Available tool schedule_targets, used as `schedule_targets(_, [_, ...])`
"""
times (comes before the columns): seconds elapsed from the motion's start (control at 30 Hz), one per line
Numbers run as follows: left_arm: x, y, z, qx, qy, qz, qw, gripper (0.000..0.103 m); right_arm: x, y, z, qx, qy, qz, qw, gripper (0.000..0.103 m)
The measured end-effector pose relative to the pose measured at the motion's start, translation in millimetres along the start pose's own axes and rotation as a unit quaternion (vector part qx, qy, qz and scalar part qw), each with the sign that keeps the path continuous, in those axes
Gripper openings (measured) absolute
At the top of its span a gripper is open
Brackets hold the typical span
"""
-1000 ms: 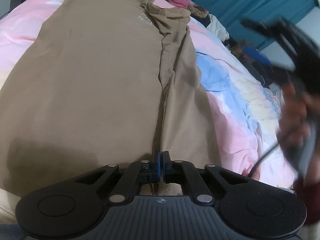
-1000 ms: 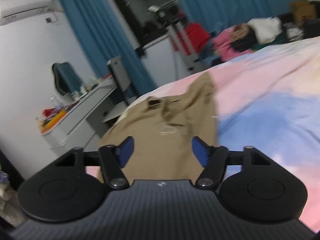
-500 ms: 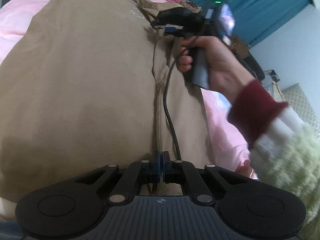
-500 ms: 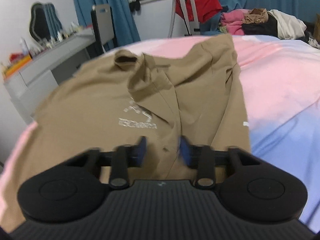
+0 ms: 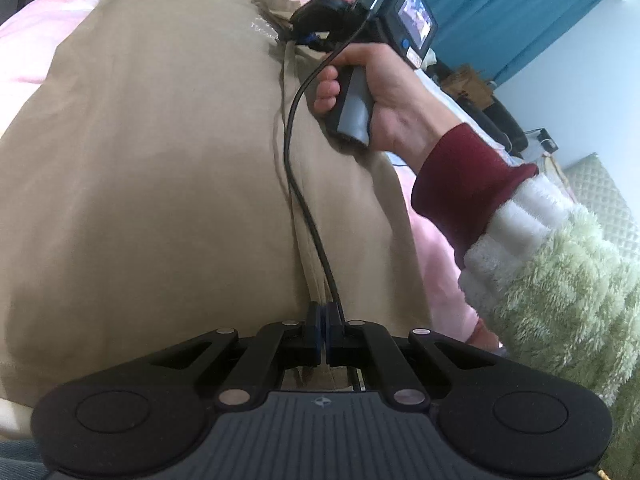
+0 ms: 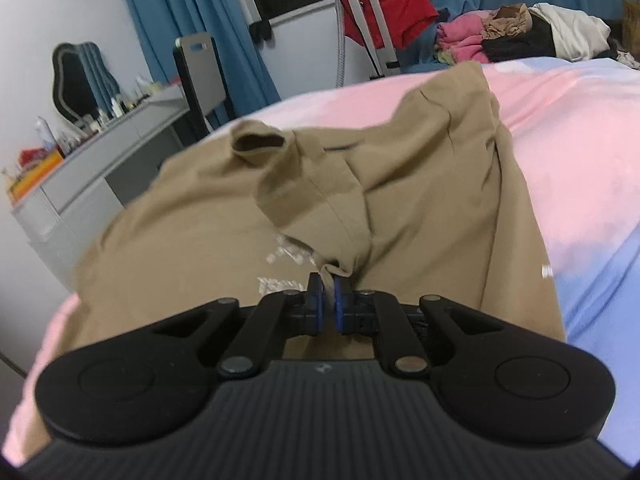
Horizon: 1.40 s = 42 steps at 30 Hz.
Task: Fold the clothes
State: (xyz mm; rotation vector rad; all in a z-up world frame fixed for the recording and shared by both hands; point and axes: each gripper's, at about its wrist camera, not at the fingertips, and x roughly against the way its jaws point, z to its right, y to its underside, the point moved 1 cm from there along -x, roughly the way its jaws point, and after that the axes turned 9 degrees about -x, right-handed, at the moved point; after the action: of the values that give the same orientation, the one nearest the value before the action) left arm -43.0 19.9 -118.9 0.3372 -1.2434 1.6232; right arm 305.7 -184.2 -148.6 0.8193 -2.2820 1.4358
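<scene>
A tan T-shirt (image 5: 160, 168) lies spread on the bed, its right side folded over along a lengthwise crease. My left gripper (image 5: 323, 322) is shut on the shirt's folded edge at the near hem. My right gripper (image 6: 328, 300) is shut on the same folded edge near the sleeve and white chest print (image 6: 280, 280). In the left wrist view the right gripper (image 5: 316, 36) shows far up the shirt, held by a hand, its black cable (image 5: 296, 168) trailing over the cloth. The collar (image 6: 260, 142) stands bunched up.
The pink and blue duvet (image 6: 580, 120) covers the bed. A pile of clothes (image 6: 520, 36) lies at the far end beside a tripod (image 6: 360, 16). A grey desk with bottles (image 6: 100, 136) stands left of the bed. Blue curtains hang behind.
My right gripper came down onto the shirt near the chest print and closed on the folded edge. My left gripper stayed shut at the hem.
</scene>
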Motion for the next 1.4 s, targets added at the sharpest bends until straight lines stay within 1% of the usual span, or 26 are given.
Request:
schedule_targets(0.13, [5, -5, 7, -0.025, -0.013, 0.012, 0.9995, 0.003, 16, -4, -5, -0.003, -0.008, 0.016, 1.000, 0.012])
schedule_targets(0.2, [10, -6, 9, -0.045, -0.026, 0.024, 0.9984, 0.006, 31, -8, -11, 0.006, -0.010, 0.026, 1.000, 0.013])
schedule_targets(0.23, [15, -5, 11, -0.055, -0.035, 0.032, 0.9973, 0.010, 39, -10, -13, 0.011, -0.010, 0.032, 0.999, 0.013])
schedule_targets(0.27, [21, -4, 14, -0.066, -0.044, 0.041, 0.9960, 0.013, 50, -11, -15, 0.014, -0.009, 0.040, 0.999, 0.013])
schedule_targets(0.33, [32, -2, 20, -0.090, -0.064, 0.059, 0.9922, 0.016, 71, -14, -16, 0.012, -0.010, 0.050, 0.999, 0.013])
schedule_targets(0.4, [43, -2, 27, -0.108, -0.080, 0.077, 0.9879, 0.028, 96, -16, -16, 0.009, -0.011, 0.055, 0.998, 0.013])
schedule_targets(0.43, [48, -2, 30, -0.117, -0.088, 0.086, 0.9855, 0.038, 109, -16, -17, 0.012, -0.010, 0.057, 0.998, 0.013])
schedule_targets(0.47, [53, -2, 34, -0.126, -0.096, 0.095, 0.9828, 0.047, 121, -16, -18, 0.016, -0.009, 0.059, 0.998, 0.013])
schedule_targets(0.53, [61, -2, 41, -0.133, -0.111, 0.112, 0.9784, 0.055, 148, -12, -20, 0.019, -0.008, 0.067, 0.998, 0.013])
schedule_targets(0.6, [77, 0, 42, -0.137, -0.121, 0.127, 0.9750, 0.060, 174, -3, -22, 0.019, -0.014, 0.074, 0.997, 0.014])
schedule_targets(0.67, [87, -1, 44, -0.138, -0.129, 0.142, 0.9716, 0.069, 199, 7, -22, 0.018, -0.020, 0.080, 0.996, 0.014])
schedule_targets(0.7, [86, -2, 43, -0.138, -0.132, 0.148, 0.9703, 0.071, 212, 14, -22, 0.017, -0.024, 0.083, 0.996, 0.014])
schedule_targets(0.77, [69, -7, 57, -0.138, -0.143, 0.160, 0.9669, 0.080, 232, 27, -21, 0.018, -0.028, 0.089, 0.995, 0.014])
schedule_targets(0.8, [69, -8, 58, -0.139, -0.148, 0.166, 0.9652, 0.081, 241, 33, -20, 0.019, -0.029, 0.094, 0.995, 0.017])
schedule_targets(0.83, [69, -7, 59, -0.140, -0.152, 0.171, 0.9634, 0.083, 250, 40, -20, 0.021, -0.029, 0.100, 0.994, 0.037])
schedule_targets(0.87, [69, -6, 60, -0.141, -0.155, 0.177, 0.9616, 0.087, 258, 46, -19, 0.020, -0.031, 0.107, 0.994, 0.049])
schedule_targets(0.9, [69, -8, 60, -0.140, -0.160, 0.183, 0.9597, 0.089, 265, 52, -18, 0.019, -0.033, 0.115, 0.993, 0.073])
schedule_targets(0.93, [69, -10, 59, -0.139, -0.165, 0.190, 0.9577, 0.091, 270, 56, -17, 0.019, -0.036, 0.122, 0.992, 0.085])
schedule_targets(1.0, [75, -9, 56, -0.130, -0.170, 0.202, 0.9558, 0.094, 278, 62, -16, 0.019, -0.041, 0.131, 0.990, 0.083])
schedule_targets(1.03, [77, -11, 53, -0.120, -0.168, 0.205, 0.9566, 0.097, 280, 63, -17, 0.019, -0.042, 0.131, 0.990, 0.083])
schedule_targets(1.17, [89, -33, 23, -0.058, -0.149, 0.208, 0.9650, 0.099, 286, 62, -17, 0.010, -0.043, 0.141, 0.989, 0.083])
schedule_targets(1.23, [95, -55, -4, 0.004, -0.132, 0.204, 0.9700, 0.100, 286, 61, -13, -0.002, -0.046, 0.147, 0.988, 0.083])
schedule_targets(1.3, [94, -80, -40, 0.075, -0.112, 0.196, 0.9713, 0.099, 285, 62, -9, -0.010, -0.046, 0.149, 0.988, 0.083])
schedule_targets(1.33, [92, -95, -61, 0.109, -0.099, 0.194, 0.9699, 0.098, 282, 63, -6, -0.013, -0.043, 0.149, 0.988, 0.083])
schedule_targets(1.4, [81, -122, -94, 0.161, -0.100, 0.191, 0.9631, 0.097, 275, 63, 0, -0.010, -0.032, 0.149, 0.988, 0.083])
